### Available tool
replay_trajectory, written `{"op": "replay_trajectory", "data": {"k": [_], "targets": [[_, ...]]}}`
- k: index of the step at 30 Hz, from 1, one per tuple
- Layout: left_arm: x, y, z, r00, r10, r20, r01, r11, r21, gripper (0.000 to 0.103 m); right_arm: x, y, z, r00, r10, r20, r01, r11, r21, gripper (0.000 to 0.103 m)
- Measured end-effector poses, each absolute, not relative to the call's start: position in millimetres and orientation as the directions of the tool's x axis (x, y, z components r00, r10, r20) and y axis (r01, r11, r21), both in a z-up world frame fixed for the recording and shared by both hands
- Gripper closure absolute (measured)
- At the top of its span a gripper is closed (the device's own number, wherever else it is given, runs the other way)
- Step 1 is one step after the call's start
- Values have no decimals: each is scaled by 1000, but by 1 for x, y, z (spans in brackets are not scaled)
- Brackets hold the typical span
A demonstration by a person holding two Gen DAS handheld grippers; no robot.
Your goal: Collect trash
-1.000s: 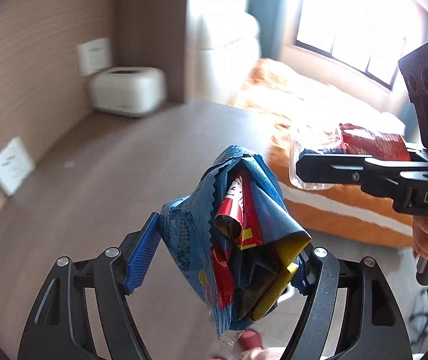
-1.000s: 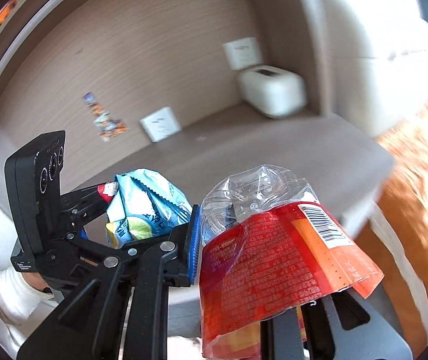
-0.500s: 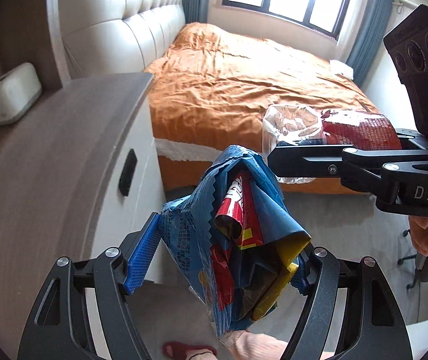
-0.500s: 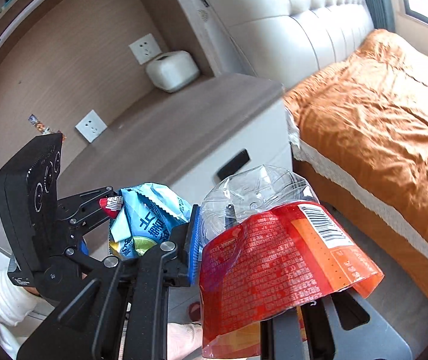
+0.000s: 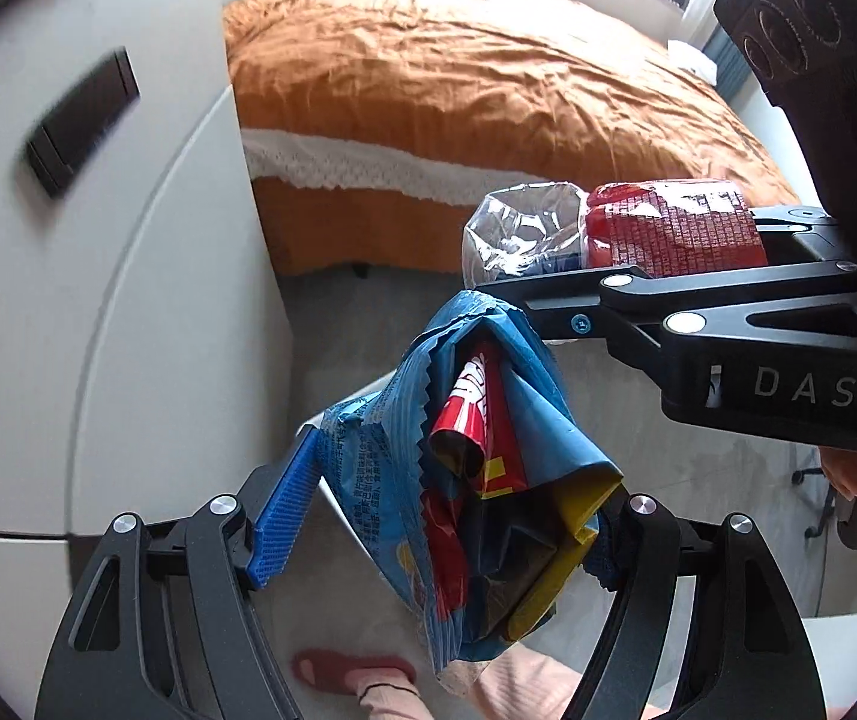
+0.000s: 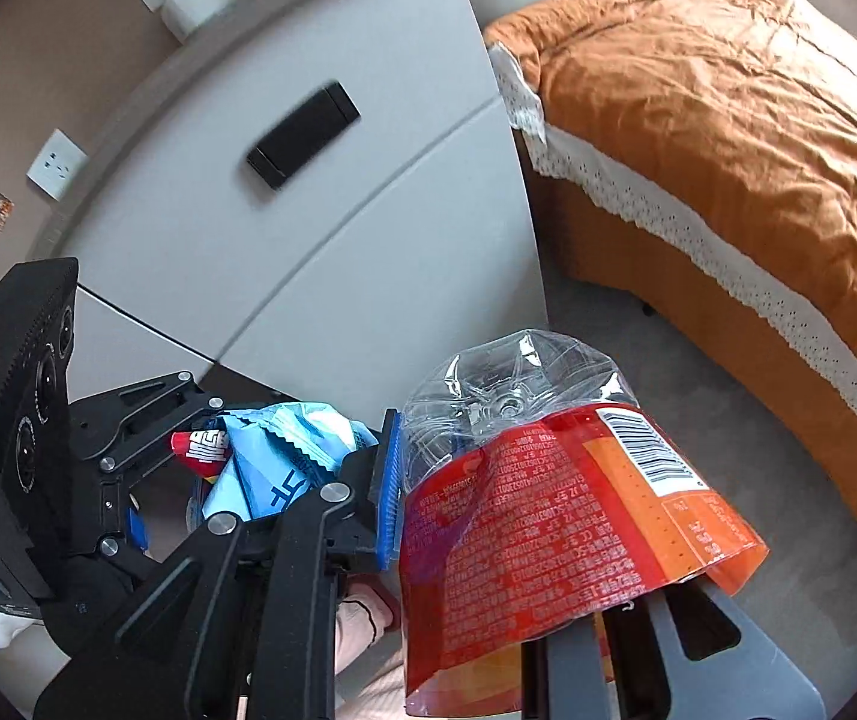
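The left tool (image 5: 452,516) is clamped on a bunch of snack wrappers (image 5: 476,480). They are light, soft and crinkly, so a pinch around the middle works best. At about two o'clock from it, the right tool (image 5: 524,288) is squeezed tight on a squashed bottle (image 6: 548,510). It is thin, slippery plastic. The orange bed (image 5: 458,78) is at twelve o'clock.

The left gripper (image 5: 458,516) is holding a bundle of wrappers (image 5: 476,480) between its fingers, above the floor (image 5: 368,324). To its right, slightly ahead, the right gripper (image 6: 524,516) is clamping a crushed bottle (image 6: 548,480). A cabinet (image 6: 320,192) is standing to the left, with the bed (image 6: 728,120) lying beside it on the right. A foot (image 5: 356,669) is resting on the floor below the wrappers.
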State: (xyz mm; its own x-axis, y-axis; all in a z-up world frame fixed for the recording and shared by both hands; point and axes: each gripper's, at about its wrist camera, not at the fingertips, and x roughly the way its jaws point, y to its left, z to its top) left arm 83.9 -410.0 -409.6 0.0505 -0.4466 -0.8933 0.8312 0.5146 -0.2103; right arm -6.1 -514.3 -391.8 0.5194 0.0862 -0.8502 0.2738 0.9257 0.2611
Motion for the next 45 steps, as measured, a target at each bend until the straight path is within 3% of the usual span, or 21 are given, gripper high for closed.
{"op": "replay_trajectory", "data": {"k": [6, 9, 10, 11, 12, 18, 27, 35, 45], "targets": [[91, -418, -517, -12, -399, -917, 815, 528, -240, 29, 19, -530, -499, 421, 107, -901, 274, 931, 239, 85], [91, -421, -567, -36, -385, -922, 803, 538, -256, 22, 32, -534, -548, 383, 118, -916, 265, 936, 231, 83], [93, -422, -586, -51, -374, -926, 793, 548, -265, 10, 36, -535, -564, 362, 125, -924, 261, 938, 230, 58], [94, -424, -600, -55, -363, -930, 784, 561, -265, 4, 40, -537, -584, 335, 141, -932, 253, 939, 233, 37], [96, -422, -612, -50, -369, -928, 769, 578, -272, 5, 43, -537, -595, 318, 158, -935, 249, 937, 243, 4], [102, -417, -655, -67, -330, -942, 736, 620, -270, 5, 45, -538, -648, 225, 158, -961, 247, 945, 214, 4], [105, -408, -626, -51, -329, -943, 715, 647, -265, 5, 39, -539, -617, 230, 137, -963, 273, 941, 200, 4], [108, -402, -542, 23, -370, -929, 707, 663, -247, 5, 32, -536, -545, 283, 107, -953, 299, 934, 194, 4], [94, -387, -410, 143, -487, -862, 682, 679, -271, 5, 5, -518, -404, 433, 58, -900, 309, 928, 208, 4]]}}
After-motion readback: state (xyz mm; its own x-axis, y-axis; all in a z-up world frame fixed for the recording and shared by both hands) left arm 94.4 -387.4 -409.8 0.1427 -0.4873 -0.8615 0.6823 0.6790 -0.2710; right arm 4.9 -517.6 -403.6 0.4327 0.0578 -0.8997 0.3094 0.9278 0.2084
